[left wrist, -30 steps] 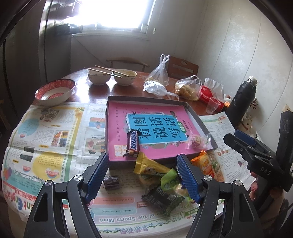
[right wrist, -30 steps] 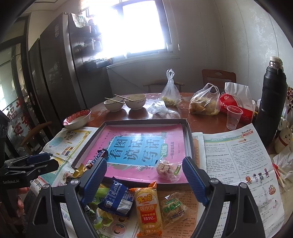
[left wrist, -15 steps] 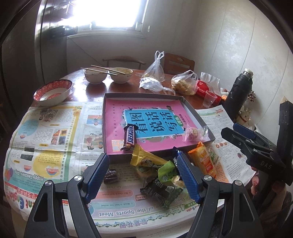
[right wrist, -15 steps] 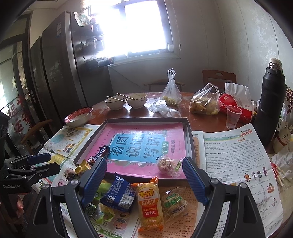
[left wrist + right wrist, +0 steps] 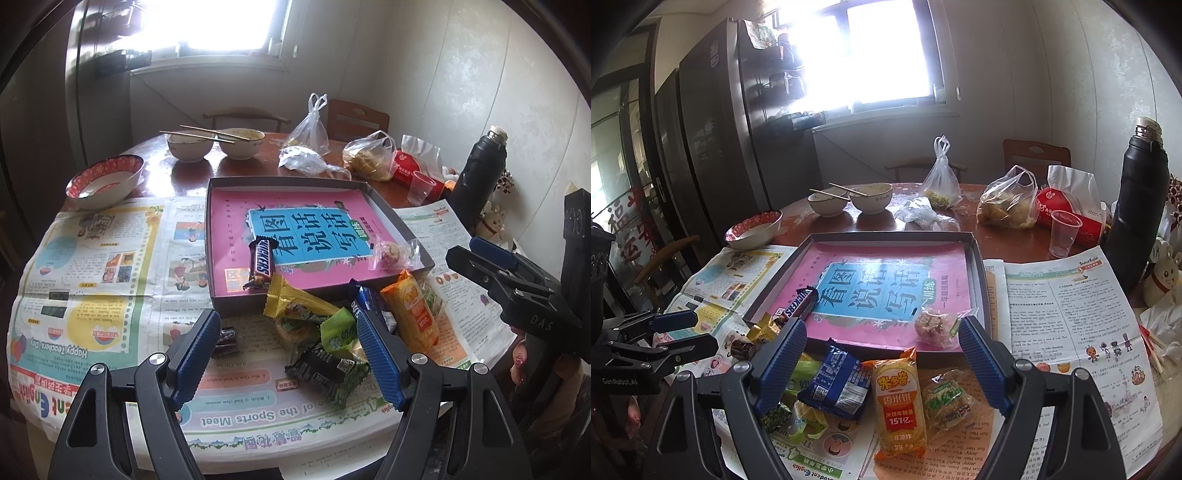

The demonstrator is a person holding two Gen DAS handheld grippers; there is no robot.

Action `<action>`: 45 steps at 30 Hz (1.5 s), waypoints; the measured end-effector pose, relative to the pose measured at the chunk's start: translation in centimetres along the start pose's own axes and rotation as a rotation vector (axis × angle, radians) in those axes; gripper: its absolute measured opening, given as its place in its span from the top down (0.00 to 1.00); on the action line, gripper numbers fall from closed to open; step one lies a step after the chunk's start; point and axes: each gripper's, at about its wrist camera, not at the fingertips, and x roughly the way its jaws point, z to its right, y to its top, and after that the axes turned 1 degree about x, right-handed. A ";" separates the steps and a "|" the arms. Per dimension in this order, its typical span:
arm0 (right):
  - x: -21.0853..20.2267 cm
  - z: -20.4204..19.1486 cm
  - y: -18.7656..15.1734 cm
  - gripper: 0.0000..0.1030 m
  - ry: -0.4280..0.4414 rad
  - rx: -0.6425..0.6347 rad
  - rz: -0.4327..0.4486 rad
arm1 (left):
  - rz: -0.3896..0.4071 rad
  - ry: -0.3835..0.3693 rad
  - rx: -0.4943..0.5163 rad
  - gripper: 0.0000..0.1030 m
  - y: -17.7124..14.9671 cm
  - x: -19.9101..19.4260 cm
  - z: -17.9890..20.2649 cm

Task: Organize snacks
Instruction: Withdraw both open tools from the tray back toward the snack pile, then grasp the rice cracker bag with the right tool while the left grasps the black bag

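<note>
Newspaper-covered table (image 5: 1071, 314), shallow tray (image 5: 975, 266) ahead. Right gripper (image 5: 882, 363) spread, empty; orange rice-cracker pack (image 5: 899, 402) directly between fingers, long axis pointing forward. Left gripper (image 5: 284, 352) spread, empty.

A round wooden counter (image 5: 192, 177) carried everything, its near half covered by newspapers (image 5: 96, 258). At the middle of the frame a shallow grey tray (image 5: 216, 306) rested on the papers, and below it, at lower centre, loose snack packets (image 5: 317, 332) lay heaped on the newsprint beside a small dark candy (image 5: 225, 338). On the bare wood toward the top stood two white bowls (image 5: 190, 146) with chopsticks (image 5: 199, 134) across them, a red-rimmed bowl (image 5: 105, 181) at left, plastic bags (image 5: 365, 157), a clear cup (image 5: 421, 186) and a black flask (image 5: 478, 173) at right.
</note>
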 end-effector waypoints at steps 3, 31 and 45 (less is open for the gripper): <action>0.1 -0.1 -0.2 0.18 0.000 -0.004 -0.007 | -0.009 -0.002 0.010 0.25 -0.3 0.1 0.1; 0.8 0.2 -2.7 0.18 0.000 -0.016 -0.073 | -0.145 -0.027 0.109 0.25 -4.0 3.3 2.4; 2.2 0.5 -4.5 0.18 -0.021 -0.041 -0.142 | -0.168 -0.026 0.141 0.25 -4.6 4.5 3.1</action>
